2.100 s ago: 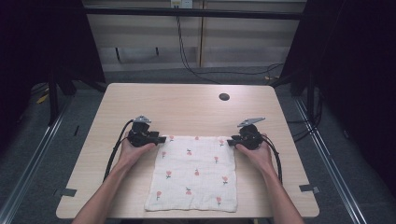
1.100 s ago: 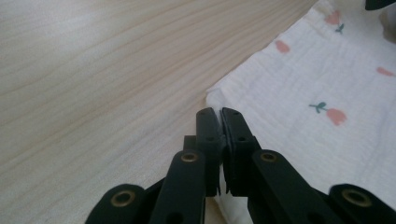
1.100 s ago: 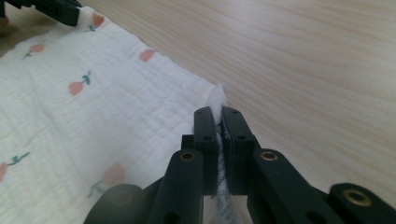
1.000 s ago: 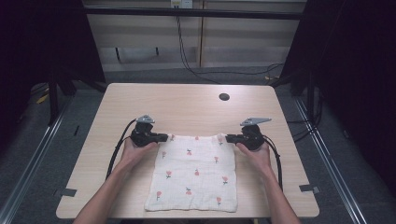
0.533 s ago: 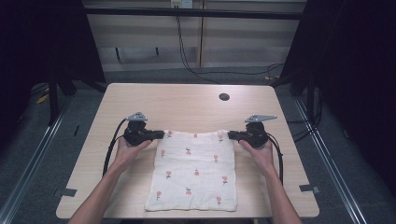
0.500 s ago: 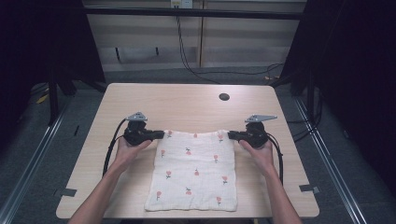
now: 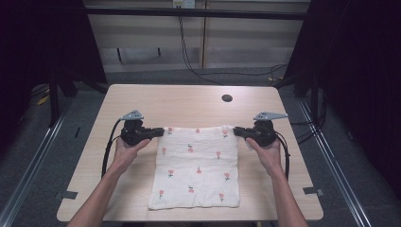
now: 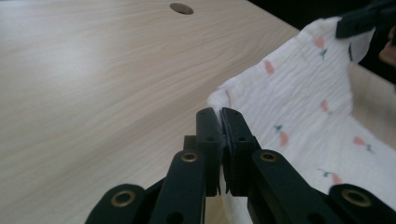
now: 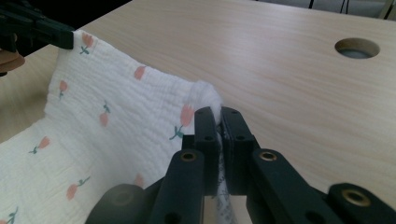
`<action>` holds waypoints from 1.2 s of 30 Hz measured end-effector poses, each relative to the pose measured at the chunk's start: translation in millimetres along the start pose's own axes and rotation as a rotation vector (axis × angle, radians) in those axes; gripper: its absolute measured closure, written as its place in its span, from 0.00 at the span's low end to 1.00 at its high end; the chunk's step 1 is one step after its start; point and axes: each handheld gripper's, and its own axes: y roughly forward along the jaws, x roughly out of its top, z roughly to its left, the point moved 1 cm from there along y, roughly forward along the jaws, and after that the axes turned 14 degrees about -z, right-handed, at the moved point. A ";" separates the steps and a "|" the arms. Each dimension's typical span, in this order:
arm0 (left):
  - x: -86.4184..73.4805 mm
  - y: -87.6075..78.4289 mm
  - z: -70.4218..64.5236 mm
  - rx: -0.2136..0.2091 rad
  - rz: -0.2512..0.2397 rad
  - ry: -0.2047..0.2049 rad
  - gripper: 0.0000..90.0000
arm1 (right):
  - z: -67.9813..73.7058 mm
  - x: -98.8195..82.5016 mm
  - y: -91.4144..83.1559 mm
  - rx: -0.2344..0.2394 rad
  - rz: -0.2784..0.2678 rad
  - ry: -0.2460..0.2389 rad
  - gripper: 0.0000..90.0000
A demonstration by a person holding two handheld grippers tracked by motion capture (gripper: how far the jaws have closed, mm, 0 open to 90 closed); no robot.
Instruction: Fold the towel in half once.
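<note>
A white cloth (image 7: 198,165) printed with small pink flowers lies on the wooden table (image 7: 189,106), its far edge lifted and stretched between my two grippers. My left gripper (image 7: 160,132) is shut on the cloth's far left corner (image 8: 219,100); the left gripper view has its jaws (image 8: 220,122) pinched on the fabric. My right gripper (image 7: 236,132) is shut on the far right corner (image 9: 205,93), and the right gripper view has the cloth (image 9: 116,121) squeezed between its jaws (image 9: 219,122). The near edge of the cloth rests by the table's front edge.
A round cable hole (image 7: 227,98) sits in the table's far right part. Bare wood stretches beyond the cloth and to both sides. Dark frame posts and cables stand behind the table.
Both grippers have risen slightly and moved apart, drawing the cloth's far edge taut and off the table. The near part of the cloth has stayed put.
</note>
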 end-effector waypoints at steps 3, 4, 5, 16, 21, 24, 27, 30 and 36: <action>-2.2 -1.5 -4.7 0.010 0.026 0.027 0.96 | 1.6 -3.9 -1.2 0.002 0.023 -0.002 0.96; -1.3 -6.0 -8.3 0.000 0.017 0.031 0.96 | 3.1 -3.8 -5.4 0.000 0.015 0.006 0.96; -1.3 -6.0 -8.3 0.000 0.017 0.031 0.96 | 3.1 -3.8 -5.4 0.000 0.015 0.006 0.96; -1.3 -33.7 -34.1 -0.037 0.018 0.088 0.96 | 21.9 -2.5 -31.7 0.029 0.032 -0.033 0.96; -1.9 -41.2 -41.2 -0.053 0.024 0.097 0.96 | 26.0 -7.0 -38.7 0.048 0.036 -0.023 0.96; -5.1 -48.0 -46.3 -0.043 0.048 0.119 0.96 | 33.9 -14.0 -41.7 0.066 0.058 -0.031 0.96; -4.9 -51.8 -48.3 -0.050 0.051 0.123 0.96 | 38.3 -13.8 -43.8 0.071 0.059 -0.044 0.96; -3.2 -58.2 -53.1 -0.083 0.042 0.102 0.96 | 43.8 -7.9 -50.9 0.087 0.042 -0.057 0.96; -10.4 -63.1 -54.7 -0.095 0.049 0.092 0.96 | 50.2 -12.3 -56.3 0.108 0.054 -0.066 0.96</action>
